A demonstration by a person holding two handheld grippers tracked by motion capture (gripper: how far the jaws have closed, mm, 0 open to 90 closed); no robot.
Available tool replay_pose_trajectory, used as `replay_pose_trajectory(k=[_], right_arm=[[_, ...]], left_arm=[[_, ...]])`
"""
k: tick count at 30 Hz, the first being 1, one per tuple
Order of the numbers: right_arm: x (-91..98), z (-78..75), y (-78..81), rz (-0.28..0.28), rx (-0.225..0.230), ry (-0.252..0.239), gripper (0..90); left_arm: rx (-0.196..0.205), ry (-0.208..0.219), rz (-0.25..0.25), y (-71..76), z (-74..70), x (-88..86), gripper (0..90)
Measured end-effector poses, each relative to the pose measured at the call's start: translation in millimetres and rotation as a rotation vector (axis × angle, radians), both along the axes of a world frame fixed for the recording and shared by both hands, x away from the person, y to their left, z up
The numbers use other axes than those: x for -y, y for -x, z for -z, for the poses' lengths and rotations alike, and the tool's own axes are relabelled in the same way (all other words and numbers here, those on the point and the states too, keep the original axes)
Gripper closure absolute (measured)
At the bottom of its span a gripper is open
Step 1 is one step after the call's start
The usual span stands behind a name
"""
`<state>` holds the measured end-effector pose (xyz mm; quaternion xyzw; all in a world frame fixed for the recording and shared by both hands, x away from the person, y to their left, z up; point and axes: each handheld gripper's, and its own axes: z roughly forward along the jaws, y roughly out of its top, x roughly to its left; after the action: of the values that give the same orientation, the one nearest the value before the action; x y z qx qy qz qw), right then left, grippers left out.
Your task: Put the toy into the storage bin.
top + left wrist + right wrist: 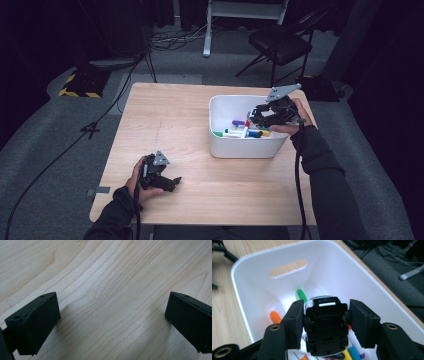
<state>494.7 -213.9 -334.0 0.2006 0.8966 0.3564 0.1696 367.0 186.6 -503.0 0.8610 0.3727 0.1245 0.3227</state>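
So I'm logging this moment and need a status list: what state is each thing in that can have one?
Left tongs: open, nothing between them, low over the bare table.
Right tongs: shut on the toy car, over the bin.
Toy car: clamped by its sides, underside facing the camera.
White bin: upright, open-topped, holding markers.
Markers: lying loose on the bin floor, caps on.
Folding chair: unfolded, unoccupied.

Toy car (325, 326) in the right hand-held gripper (324, 325) shows underside only; it hides most markers (355, 350) in the bin (249, 272); lower ones cropped.
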Motion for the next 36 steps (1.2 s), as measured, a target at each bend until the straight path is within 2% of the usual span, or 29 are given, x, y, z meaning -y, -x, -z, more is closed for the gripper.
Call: replay_pose_trajectory(k=[2, 5, 8, 13, 15, 16, 18, 22, 26, 32, 36], right_arm=[[-2.1, 4.7, -2.2, -0.005, -0.016, 0.041, 47.6], [-4.5, 10.7, -3.8, -0.019, -0.04, 0.068, 47.6], [-4.5, 15.0, -5.2, -0.034, -0.051, 0.115, 47.6], [2.0, 20.0, -5.2, -0.052, -0.07, 0.153, 47.6], [6.0, 22.4, -4.1, -0.054, -0.09, 0.18, 47.6], [8.1, 23.3, -4.0, -0.057, -0.085, 0.193, 47.6], [13.3, 24.8, -3.0, -0.046, -0.106, 0.194, 47.6], [22.7, 25.4, -1.3, -0.044, -0.116, 0.207, 47.5], [30.3, 25.8, -0.2, -0.049, -0.124, 0.228, 47.4], [37.9, 25.4, 3.1, -0.028, -0.137, 0.229, 47.4], [39.9, 24.2, 3.3, -0.016, -0.138, 0.249, 47.2]], left_arm=[[-0.002, 0.002, 0.001, 0.1, 0.1, 0.1, 0.1], [-0.004, 0.004, -0.001, 0.2, 0.2, 0.2, 0.1], [0.001, -0.001, 0.001, -0.1, 0.0, -0.1, 0.2], [0.0, 0.0, 0.0, 0.0, 0.0, 0.0, 0.1], [0.001, 0.0, 0.0, 0.0, 0.0, 0.0, 0.1], [0.001, 0.0, 0.0, 0.0, 0.0, 0.0, 0.1], [-0.001, 0.002, -0.001, 0.1, 0.1, 0.1, 0.1], [0.001, -0.001, 0.001, -0.1, 0.0, -0.1, 0.1], [0.003, -0.002, 0.001, -0.1, -0.1, -0.1, 0.1], [-0.004, 0.004, -0.001, 0.2, 0.2, 0.2, 0.1], [0.0, 0.001, -0.001, 0.1, 0.1, 0.1, 0.1]])
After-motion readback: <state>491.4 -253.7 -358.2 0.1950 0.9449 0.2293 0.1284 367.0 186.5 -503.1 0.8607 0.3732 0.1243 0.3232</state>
